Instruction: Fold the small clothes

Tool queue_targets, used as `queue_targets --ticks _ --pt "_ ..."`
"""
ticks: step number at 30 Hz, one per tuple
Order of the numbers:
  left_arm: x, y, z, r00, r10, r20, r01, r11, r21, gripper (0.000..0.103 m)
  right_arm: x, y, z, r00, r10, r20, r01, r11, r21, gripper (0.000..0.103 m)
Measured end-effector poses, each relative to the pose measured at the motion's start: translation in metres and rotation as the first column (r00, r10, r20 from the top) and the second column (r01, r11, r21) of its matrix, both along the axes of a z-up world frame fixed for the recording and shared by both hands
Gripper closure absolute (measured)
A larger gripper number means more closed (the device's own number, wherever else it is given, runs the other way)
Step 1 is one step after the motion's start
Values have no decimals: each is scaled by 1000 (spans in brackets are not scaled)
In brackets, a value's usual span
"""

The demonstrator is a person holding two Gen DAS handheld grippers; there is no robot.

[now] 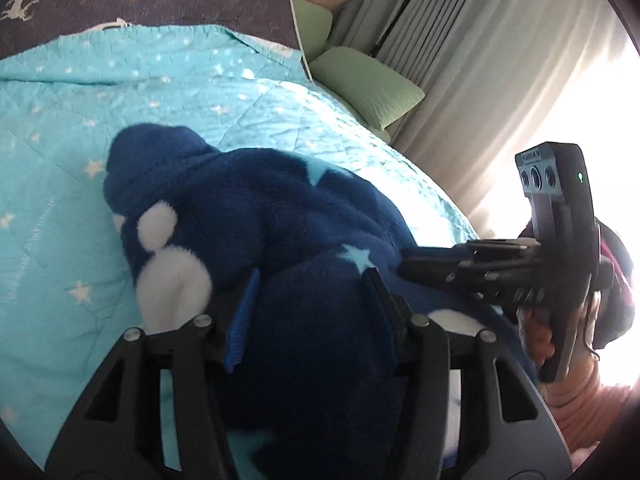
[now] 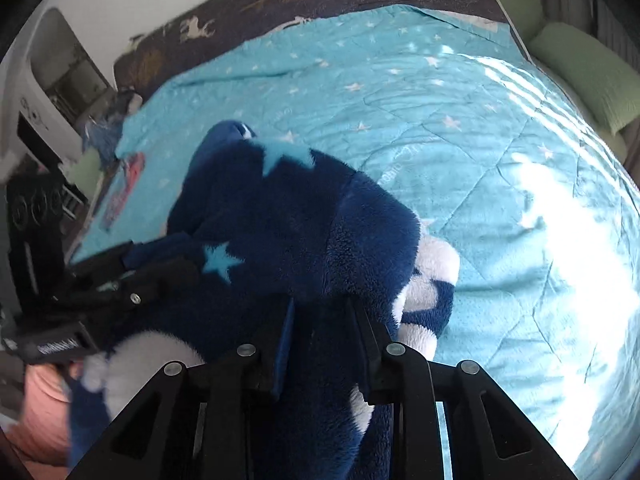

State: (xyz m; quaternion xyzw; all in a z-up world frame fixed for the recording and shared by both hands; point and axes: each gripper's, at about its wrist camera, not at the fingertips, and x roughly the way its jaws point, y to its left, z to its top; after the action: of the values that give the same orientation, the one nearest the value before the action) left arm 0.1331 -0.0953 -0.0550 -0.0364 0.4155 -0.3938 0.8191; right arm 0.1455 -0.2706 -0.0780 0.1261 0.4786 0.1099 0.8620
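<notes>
A fluffy navy fleece garment [image 1: 260, 216] with light-blue stars and white patches lies bunched on the turquoise star quilt [image 1: 80, 120]. My left gripper [image 1: 310, 300] is shut on a thick fold of it at its near edge. My right gripper [image 2: 320, 320] is also shut on the fleece [image 2: 288, 216], pinching a fold between its fingers. In the left wrist view the right gripper [image 1: 404, 268] comes in from the right with its tips buried in the fabric. In the right wrist view the left gripper [image 2: 132, 280] holds the cloth at the left.
The quilt [image 2: 480, 160] covers a bed, with a dark deer-print blanket [image 1: 160, 0] at the head. Green pillows [image 1: 368, 84] and grey curtains [image 1: 460, 60] stand along the right side. A small printed item [image 2: 124, 188] lies on the quilt's left edge, beside furniture [image 2: 44, 92].
</notes>
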Motion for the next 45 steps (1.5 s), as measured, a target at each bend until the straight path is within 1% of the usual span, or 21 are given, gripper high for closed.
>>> queue_targets --ticks 2,3,4,5,6,7,8,9,11,12,13,15,16,19,27,32,35,37,41,42,45 --pt "-12 22 13 1000 6 -20 -7 998 -56 45 -14 -9 15 1000 -11 11 11 999 41 71" --pt "-17 31 17 999 9 -33 -11 997 -80 39 -27 -15 21 999 -16 28 14 998 62 56" --pt "-19 38 19 999 14 -48 -19 995 -100 31 -40 -20 28 998 -15 56 11 997 79 36" --pt "-23 47 18 997 24 -70 -32 993 -114 26 -50 -23 33 996 -11 89 3 996 94 27" --pt "-30 55 13 994 37 -102 -50 992 -120 20 -63 -27 37 992 -4 124 -10 994 113 15" --pt "-36 62 7 989 42 -139 -59 991 -121 19 -72 -30 34 992 5 128 -22 991 130 10" --pt "-39 65 2 985 38 -168 -59 991 -123 19 -80 -35 29 994 22 104 -38 988 153 7" --pt "-42 69 -9 974 16 -228 -47 990 -132 18 -85 -38 17 997 50 54 -60 980 190 4" --pt "-44 69 -28 943 -25 -332 -32 986 -163 17 -90 -42 -8 995 93 -36 -79 954 288 4" --pt "-44 68 -37 924 -33 -380 -40 982 -184 12 -88 -44 -19 993 100 -69 -73 945 320 4" --pt "-43 69 -44 909 -37 -416 -53 978 -202 7 -85 -44 -31 989 101 -107 -60 941 334 4" --pt "-36 66 -60 866 -63 -496 -71 966 -248 5 -76 -43 -49 983 109 -148 -53 938 342 0" --pt "-33 63 -65 852 -78 -517 -72 962 -264 4 -72 -43 -57 980 122 -159 -55 927 370 0" --pt "-30 59 -71 840 -99 -534 -69 956 -285 1 -62 -47 -73 971 174 -165 -78 878 472 0" --pt "-21 40 -79 835 -138 -533 -40 950 -308 0 -31 -37 -80 953 284 -109 -173 801 573 0" --pt "-20 43 -78 844 -139 -517 -36 948 -315 2 -14 -20 -80 938 330 -105 -209 782 587 0" --pt "-23 41 -71 870 -133 -475 -21 952 -307 14 -12 -18 -78 945 313 -93 -200 781 592 0" --pt "-26 38 -59 892 -123 -435 -10 957 -291 21 -16 -22 -76 954 291 -76 -192 786 588 6" --pt "-36 41 -42 919 -105 -381 -12 956 -293 25 -34 -26 -67 968 250 -25 -184 772 608 14" --pt "-36 35 -33 926 -100 -364 -15 954 -300 26 -43 -39 -66 971 240 -8 -184 765 617 16" --pt "-40 38 -8 953 -96 -287 -5 944 -330 26 -52 -41 -49 973 226 53 -209 755 622 19"
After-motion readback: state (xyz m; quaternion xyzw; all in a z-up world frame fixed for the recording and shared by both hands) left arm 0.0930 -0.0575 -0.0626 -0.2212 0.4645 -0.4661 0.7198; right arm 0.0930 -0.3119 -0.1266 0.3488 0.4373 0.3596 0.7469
